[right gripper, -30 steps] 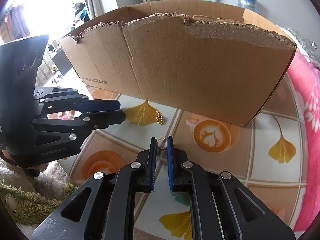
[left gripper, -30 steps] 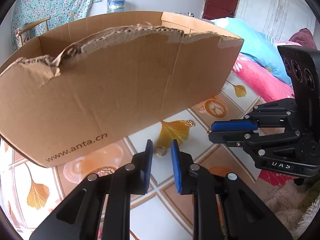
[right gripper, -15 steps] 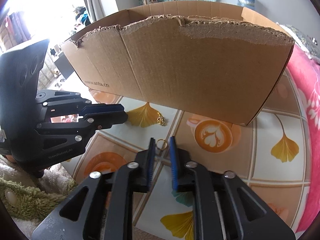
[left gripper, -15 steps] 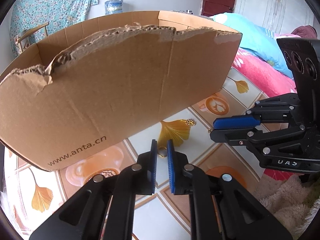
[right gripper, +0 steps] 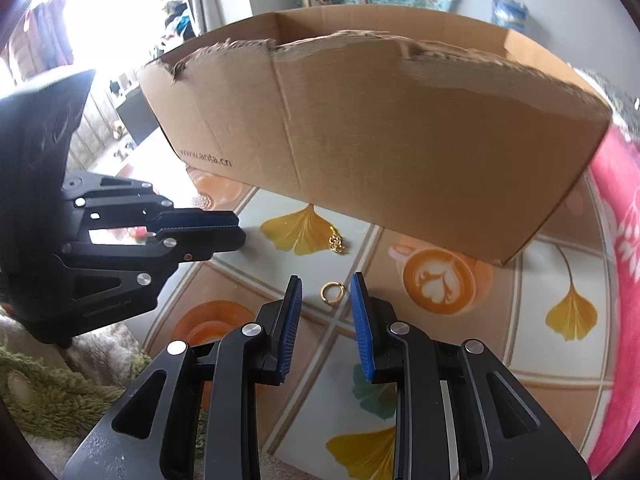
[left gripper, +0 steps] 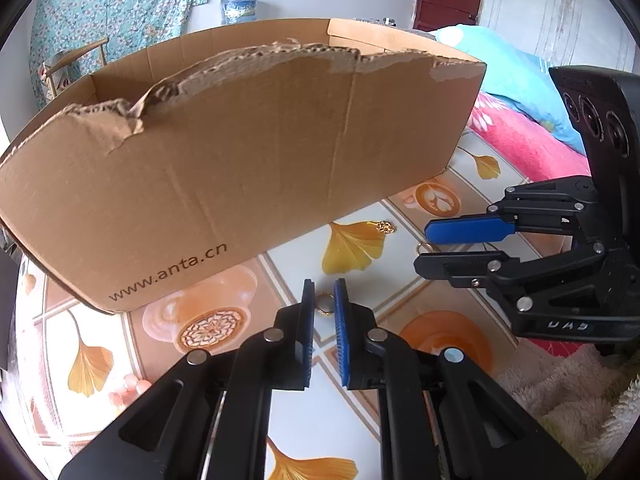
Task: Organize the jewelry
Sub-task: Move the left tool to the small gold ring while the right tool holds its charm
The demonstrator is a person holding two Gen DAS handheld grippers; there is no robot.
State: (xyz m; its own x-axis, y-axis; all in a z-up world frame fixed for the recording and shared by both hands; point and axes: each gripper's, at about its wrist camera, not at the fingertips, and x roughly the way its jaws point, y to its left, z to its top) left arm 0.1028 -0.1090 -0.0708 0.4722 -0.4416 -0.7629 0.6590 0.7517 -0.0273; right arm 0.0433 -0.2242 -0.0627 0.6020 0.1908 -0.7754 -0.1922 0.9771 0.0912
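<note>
1. Left wrist view: left hand-held gripper narrow, jaws just closed in, blue pads pressed on either side of the first gold ring, which stands on edge on the patterned tabletop.
2. Same view: torn cardboard box printed "www.anta.cn" across the far side of the tabletop, first gold ring just in front of its long front wall, on the side toward the near edge.
3. Same view: right hand-held gripper in from the right, fingertips apart, the second gold ring lying flat at their tips; small gold charm on a yellow ginkgo-leaf print, close to the box wall.
4. Right wrist view: right hand-held gripper moderately wide, jaws just opened further, second gold ring flat on the tabletop between the fingertips, touched by neither pad.
5. Same view: gold charm beyond that ring, near the cardboard box; left hand-held gripper at the left, fingers almost together, its ring hidden here.
6. Same view: green shaggy fabric along the tabletop's near left edge.
</note>
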